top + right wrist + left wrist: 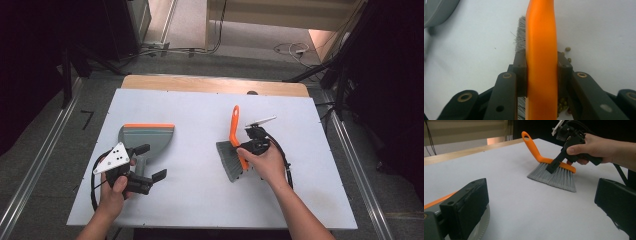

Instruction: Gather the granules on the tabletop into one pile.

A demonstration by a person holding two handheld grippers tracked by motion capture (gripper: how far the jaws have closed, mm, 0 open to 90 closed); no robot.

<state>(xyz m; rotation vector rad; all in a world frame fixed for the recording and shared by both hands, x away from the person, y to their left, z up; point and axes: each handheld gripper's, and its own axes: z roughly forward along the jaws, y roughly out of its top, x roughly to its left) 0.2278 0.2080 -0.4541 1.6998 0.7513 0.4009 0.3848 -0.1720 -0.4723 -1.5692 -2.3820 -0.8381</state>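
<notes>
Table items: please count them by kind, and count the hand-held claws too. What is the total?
Brush: 1
Dustpan: 1
Claws, left claw and right claw: 2
Small green beans beside the brush: several, too small to count exactly
Total without beans: 4

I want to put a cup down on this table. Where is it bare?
Bare: the wide strip between dustpan and brush, and the whole near edge of the table. Crowded: around the right gripper, where small beans lie beside the bristles.

Bare forearms, black tongs [248,146], grey triangular plates, trailing black cables
</notes>
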